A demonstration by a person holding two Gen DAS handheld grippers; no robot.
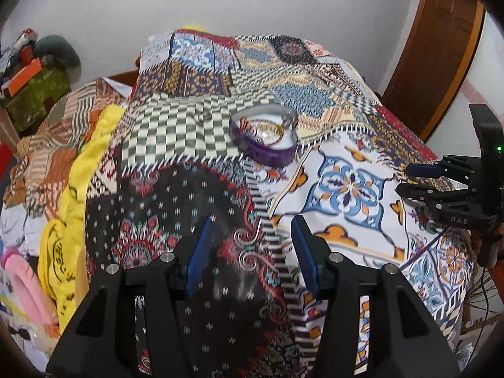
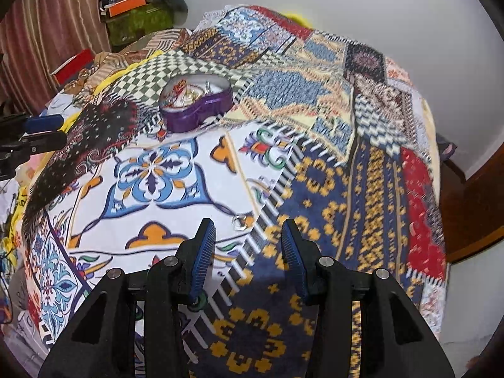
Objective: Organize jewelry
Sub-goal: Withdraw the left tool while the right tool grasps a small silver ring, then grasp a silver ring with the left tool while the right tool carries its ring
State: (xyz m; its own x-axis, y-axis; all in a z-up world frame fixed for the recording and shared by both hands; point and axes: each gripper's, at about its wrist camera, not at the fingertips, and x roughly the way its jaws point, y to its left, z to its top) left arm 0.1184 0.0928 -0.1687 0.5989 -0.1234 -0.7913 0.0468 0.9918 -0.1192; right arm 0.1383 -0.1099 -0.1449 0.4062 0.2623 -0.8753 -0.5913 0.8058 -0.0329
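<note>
Purple and heart-shaped, the jewelry tin (image 1: 264,137) sits open on the patchwork bedspread (image 1: 346,186), with gold and red pieces lying inside it. We hold our left tongs (image 1: 250,252) spread wide over the dark patch, nothing between the blue pads (image 1: 198,255). Our right tongs (image 2: 249,255) are likewise released above the bed, and a small silver ring (image 2: 240,222) lies on the cloth just ahead of their tips, well apart from the tin.
</note>
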